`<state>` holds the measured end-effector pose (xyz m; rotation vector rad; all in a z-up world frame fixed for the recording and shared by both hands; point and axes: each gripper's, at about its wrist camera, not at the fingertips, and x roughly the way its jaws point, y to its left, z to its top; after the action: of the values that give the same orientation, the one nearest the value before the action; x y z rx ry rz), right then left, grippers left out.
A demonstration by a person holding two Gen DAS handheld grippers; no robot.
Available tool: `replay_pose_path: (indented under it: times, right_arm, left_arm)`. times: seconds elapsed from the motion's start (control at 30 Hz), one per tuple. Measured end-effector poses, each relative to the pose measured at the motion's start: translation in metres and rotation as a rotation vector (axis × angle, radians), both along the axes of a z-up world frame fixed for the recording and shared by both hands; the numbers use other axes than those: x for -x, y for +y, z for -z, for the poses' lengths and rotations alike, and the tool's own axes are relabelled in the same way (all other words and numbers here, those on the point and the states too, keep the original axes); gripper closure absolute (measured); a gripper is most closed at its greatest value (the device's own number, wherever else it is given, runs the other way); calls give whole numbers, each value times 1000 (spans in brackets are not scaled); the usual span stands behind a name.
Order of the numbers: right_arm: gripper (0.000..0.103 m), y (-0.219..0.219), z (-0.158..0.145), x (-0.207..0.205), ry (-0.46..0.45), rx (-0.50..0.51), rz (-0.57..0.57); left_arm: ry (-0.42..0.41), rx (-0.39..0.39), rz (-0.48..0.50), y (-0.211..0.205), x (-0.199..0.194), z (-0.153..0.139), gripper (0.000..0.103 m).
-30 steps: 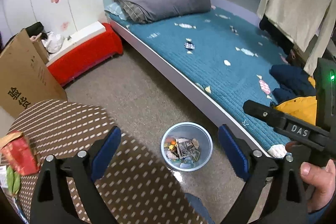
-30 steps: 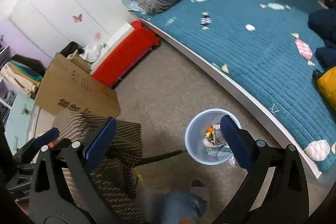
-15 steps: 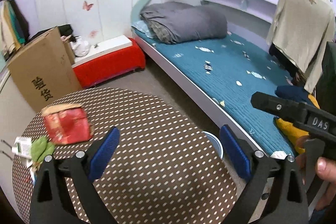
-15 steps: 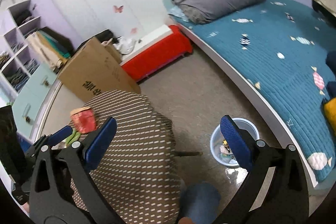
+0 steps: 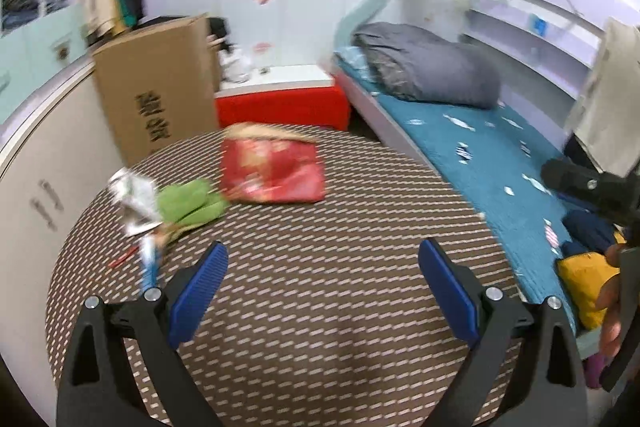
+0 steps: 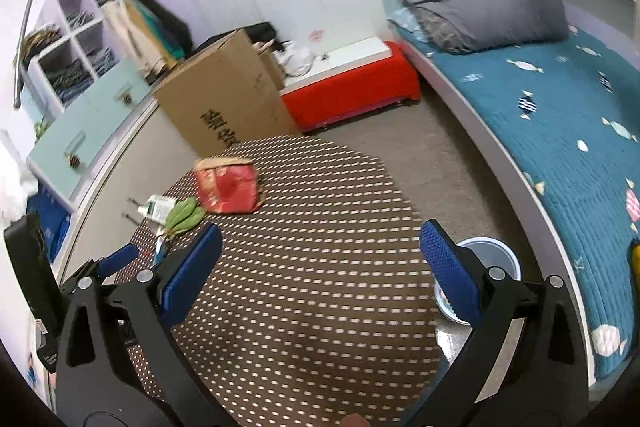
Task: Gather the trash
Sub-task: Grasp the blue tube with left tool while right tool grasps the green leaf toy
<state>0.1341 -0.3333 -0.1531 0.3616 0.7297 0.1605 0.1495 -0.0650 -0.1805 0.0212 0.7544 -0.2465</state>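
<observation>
Left wrist view: the left hand-held gripper point(image 5: 322, 291) stands wide open with nothing between its blue pads, above the round brown-patterned table point(image 5: 320, 307). The trash lies on the table toward 11 o'clock: a red packet point(image 5: 274, 171), a green wrapper point(image 5: 192, 203) touching its left edge, a white crumpled wrapper point(image 5: 134, 195) just left of that, and a thin blue-and-white item point(image 5: 150, 263) near the left pad; all are blurred. Beyond the table stand a cardboard box point(image 5: 160, 87) at 11 o'clock and a red bench point(image 5: 280, 107) at 12 o'clock; the bed point(image 5: 480, 163) with its grey duvet point(image 5: 428, 67) runs along 2 o'clock. The right hand-held gripper point(image 5: 592, 183) intrudes at 3 o'clock. Nothing lies between the open fingers and the trash. Right wrist view: the right hand-held gripper point(image 6: 320, 263) is likewise wide open and holds nothing. The red packet point(image 6: 228, 187), green wrapper point(image 6: 184, 215) and white wrapper point(image 6: 158, 207) sit at 10 o'clock on the table point(image 6: 320, 287); the bin point(image 6: 496, 259) stands on the floor at 4 o'clock, partly behind the right pad. The left hand-held gripper point(image 6: 116, 259) shows at 9 o'clock. Compared with half a second ago, both views have swung up over the table, so the trash now sits nearer centre and the bin has left the left view.
</observation>
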Motion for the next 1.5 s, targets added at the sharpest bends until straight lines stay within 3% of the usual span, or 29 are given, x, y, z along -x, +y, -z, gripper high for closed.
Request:
replay_pose_path:
  times: [0.37, 0.6, 0.73, 0.93, 1.03, 1.2, 1.3, 1.37, 1.4, 1.43, 1.47, 1.5]
  right_arm:
    - [6, 84, 17, -23, 46, 39, -144]
    - [6, 116, 28, -31, 75, 57, -200]
    - [6, 134, 35, -43, 91, 58, -227]
    - [6, 169, 47, -71, 125, 54, -285]
    - [6, 198, 53, -89, 138, 61, -334]
    - [7, 246, 72, -125, 174, 97, -377]
    - [23, 268, 86, -142, 202, 123, -374]
    - [41, 276, 95, -149, 211, 164, -352]
    - [44, 278, 95, -149, 194, 198, -339]
    - [54, 279, 94, -148, 188, 209, -336]
    - [70, 278, 95, -147, 191, 201, -343]
    - [74, 275, 95, -144, 194, 195, -351]
  left_arm:
    - [40, 0, -196, 97, -6, 32, 9]
    - [94, 22, -258, 137, -19, 59, 9]
    - [104, 37, -261, 149, -24, 66, 9]
    - [133, -10, -227, 147, -39, 77, 9]
    - [145, -9, -210, 146, -43, 80, 19]
    - [148, -1, -204, 144, -42, 81, 19]
    - [149, -6, -205, 140, -42, 80, 19]
    - [150, -20, -210, 138, -42, 81, 21]
    - [150, -25, -212, 138, -42, 81, 22]
    - [150, -28, -213, 139, -41, 82, 22]
    - [149, -32, -215, 138, -41, 82, 26]
    - [146, -34, -217, 138, -41, 81, 29]
